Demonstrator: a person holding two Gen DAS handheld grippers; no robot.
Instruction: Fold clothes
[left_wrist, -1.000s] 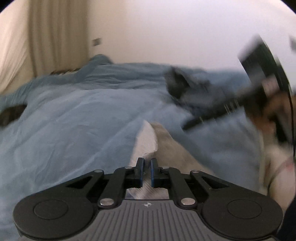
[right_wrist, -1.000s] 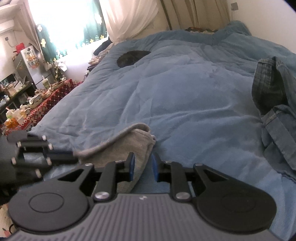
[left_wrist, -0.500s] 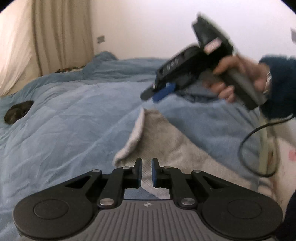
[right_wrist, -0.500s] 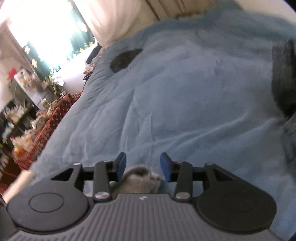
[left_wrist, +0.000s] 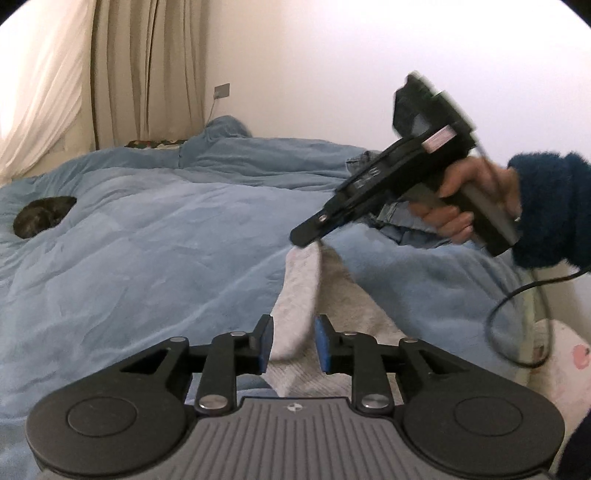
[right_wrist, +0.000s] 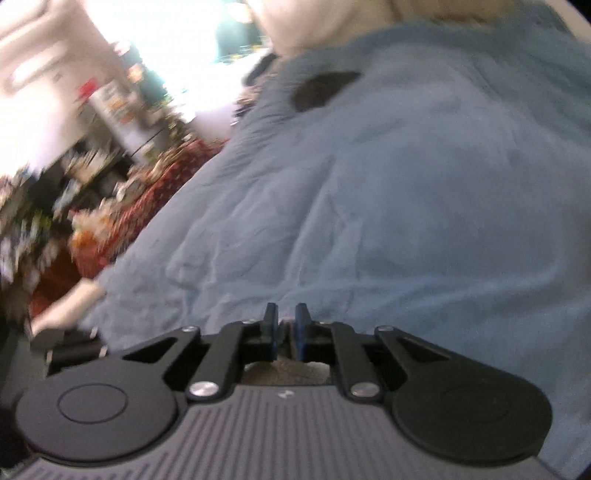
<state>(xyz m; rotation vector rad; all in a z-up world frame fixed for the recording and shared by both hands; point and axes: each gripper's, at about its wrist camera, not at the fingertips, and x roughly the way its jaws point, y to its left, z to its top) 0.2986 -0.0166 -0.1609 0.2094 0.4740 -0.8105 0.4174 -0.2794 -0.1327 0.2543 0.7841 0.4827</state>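
Grey garment lay stretched across the blue duvet on the bed. Your right gripper had its jaws pinching a fold of that grey cloth, lifted above the bed. Your left gripper sat low with jaws spread around the near edge, not gripping it.

A: Which regions lie open?
B: The blue duvet spreads bare to the left and ahead, apart from a dark rounded object far left.

A: What obstructs the right side?
B: The right gripper, held above the grey garment, with its cable looping beside; denim clothes lie behind it.

A: And beyond the bed?
B: Cluttered furniture, blurred.
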